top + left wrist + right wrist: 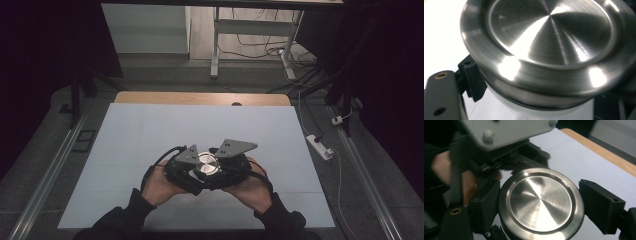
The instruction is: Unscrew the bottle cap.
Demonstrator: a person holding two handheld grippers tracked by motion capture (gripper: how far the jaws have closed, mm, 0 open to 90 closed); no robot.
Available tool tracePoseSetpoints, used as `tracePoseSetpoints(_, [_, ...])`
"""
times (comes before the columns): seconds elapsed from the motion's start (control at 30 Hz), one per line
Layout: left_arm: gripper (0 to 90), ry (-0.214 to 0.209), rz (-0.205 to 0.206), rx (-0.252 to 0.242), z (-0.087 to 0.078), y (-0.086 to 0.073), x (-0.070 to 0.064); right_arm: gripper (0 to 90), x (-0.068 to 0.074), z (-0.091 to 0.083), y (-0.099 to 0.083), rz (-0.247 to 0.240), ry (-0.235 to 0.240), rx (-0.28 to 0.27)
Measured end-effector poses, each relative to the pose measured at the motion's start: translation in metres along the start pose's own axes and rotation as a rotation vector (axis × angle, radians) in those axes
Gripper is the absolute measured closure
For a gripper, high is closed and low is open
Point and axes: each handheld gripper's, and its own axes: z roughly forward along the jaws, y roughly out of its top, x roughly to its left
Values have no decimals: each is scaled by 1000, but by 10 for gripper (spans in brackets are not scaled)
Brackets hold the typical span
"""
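A round container with a brushed steel lid (pixel 207 163) is held just above the white table top (pixel 200 125), between both hands. In the left gripper view the steel lid (pixel 549 37) looms close, with a white body (pixel 524 107) under it. My left gripper (pixel 536 102) is shut on that white body; one black finger (pixel 471 77) presses its side. From the other side, my right gripper (pixel 540 205) is shut on the steel lid (pixel 540 202), its black fingers (pixel 601 205) against the rim. From above, the left gripper (pixel 192 176) and right gripper (pixel 226 170) sit tight together.
The white board lies on a wooden table whose far edge (pixel 200 97) shows behind it. On the floor at the right lie a power strip (pixel 320 146) and cables. White desk legs (pixel 215 45) stand at the back. Metal rails (pixel 50 170) run along both sides.
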Motion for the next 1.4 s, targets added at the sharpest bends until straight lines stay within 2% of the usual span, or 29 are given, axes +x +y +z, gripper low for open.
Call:
tracePoseSetpoints(0.1, [155,-57,32,-18,-3,0,0,198,-5,-4,-1,-10,77,-23])
tracePoseSetpoints(0.2, [155,-111,61,-34,-5,0,1,199,-13,-8,-2,-18,182,-53])
tracePoseSetpoints(0.27, [155,-148,84,-39,-6,-1,0,199,-15,-10,-3,-38,234,-64])
tracePoseSetpoints(0.37, [155,-199,109,-48,-7,-1,0,200,-16,-11,-4,-59,295,-73])
tracePoseSetpoints(0.43, [155,-216,119,-45,-8,-2,0,200,-17,-12,-5,-60,325,-89])
tracePoseSetpoints(0.77, [155,-167,98,-25,-5,-3,2,200,-20,-16,-4,-50,297,-131])
tracePoseSetpoints(1.1, [155,-110,63,-33,-10,-6,9,199,-25,-21,-5,-21,225,-134])
tracePoseSetpoints(1.3, [155,-67,31,-42,-14,-11,18,199,-26,-22,-8,-9,201,-132])
tracePoseSetpoints(1.33, [155,-49,7,-53,-15,-14,22,199,-26,-22,-8,-9,201,-132])
tracePoseSetpoints(1.4, [155,-28,-4,-53,-16,-16,24,199,-26,-22,-9,-10,195,-131])
